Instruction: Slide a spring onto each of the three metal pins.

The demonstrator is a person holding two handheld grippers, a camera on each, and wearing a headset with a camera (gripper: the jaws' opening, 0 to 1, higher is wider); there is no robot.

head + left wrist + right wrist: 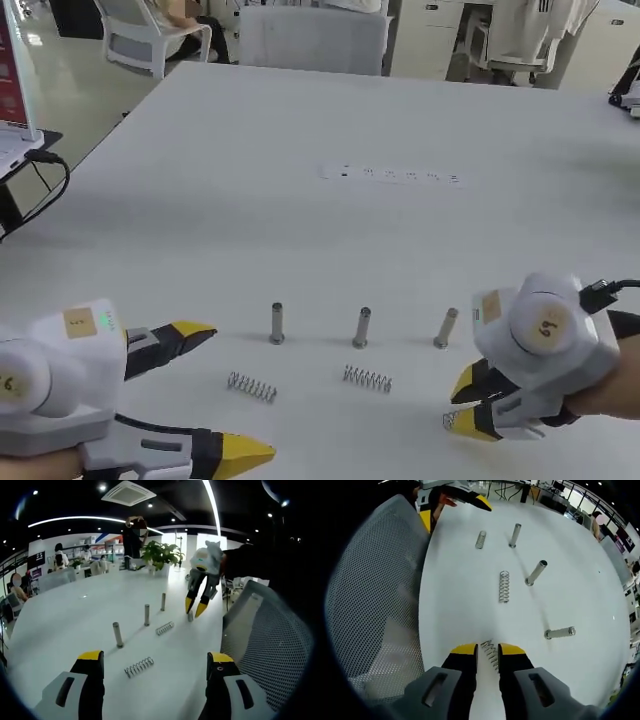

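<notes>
Right gripper point(463, 405): your jaws are narrowed to a slim gap, low against the desk point(320, 230), with the third spring point(491, 656) lying slantwise between the yellow tips. You cannot tell whether the pads actually clamp it. Treat this as the pick-up step. A pinch near one end would leave the other end free to pass over a pin top.

From this gripper, in the head view, the right pin point(446, 327) stands near at 12 o'clock. The middle spring point(367, 378) lies at 9 o'clock, and the middle pin point(362, 327) stands farther out at 10 o'clock. All three pins stand upright and bare, so each can take a spring from above.

Left gripper point(220, 392): your jaws are spread wide and hold nothing. The left spring point(252, 386) lies on its side just ahead of the tips at 3 o'clock, apart from them. The left pin point(277, 323) stands at 1 o'clock. Each spring lies in front of its own pin, so your travel should be short.
</notes>
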